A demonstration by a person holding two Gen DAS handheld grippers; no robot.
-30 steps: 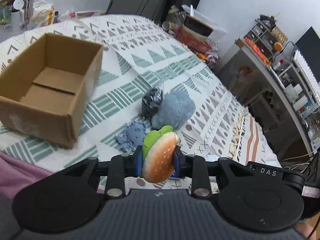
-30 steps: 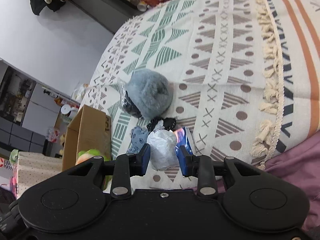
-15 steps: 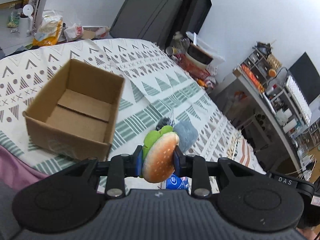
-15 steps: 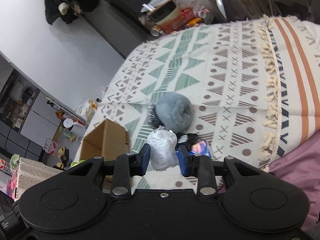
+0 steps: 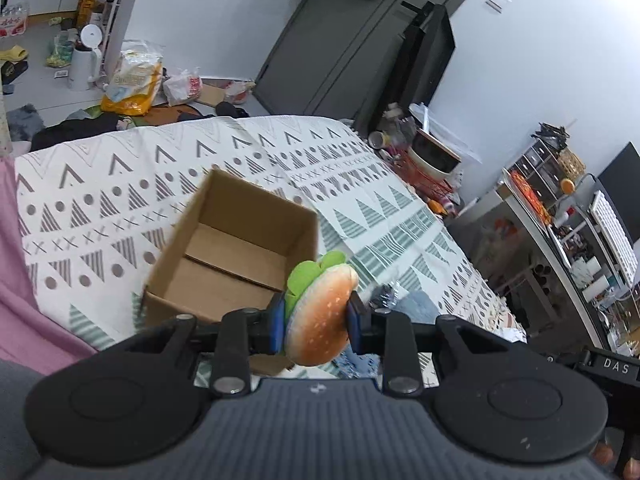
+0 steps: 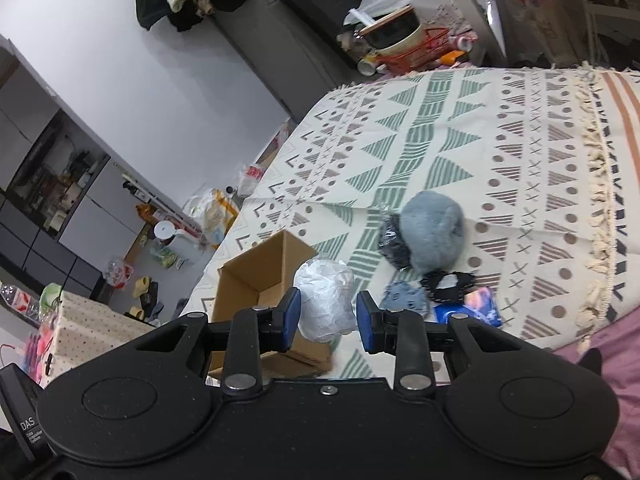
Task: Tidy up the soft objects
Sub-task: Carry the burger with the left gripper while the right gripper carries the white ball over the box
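Plush burger above empty box

1. We are in a lived-in home bedroom: a bed under a patterned blanket
2. We see slippers and grocery bags on the floor, plus cluttered shelves

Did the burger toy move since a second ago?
Yes. The left gripper lifted the burger toy up and leftward: it now overlaps the cardboard box, no longer the grey plush.

White walls, dark grey wardrobe, cluttered shelving unit, littered pale floor
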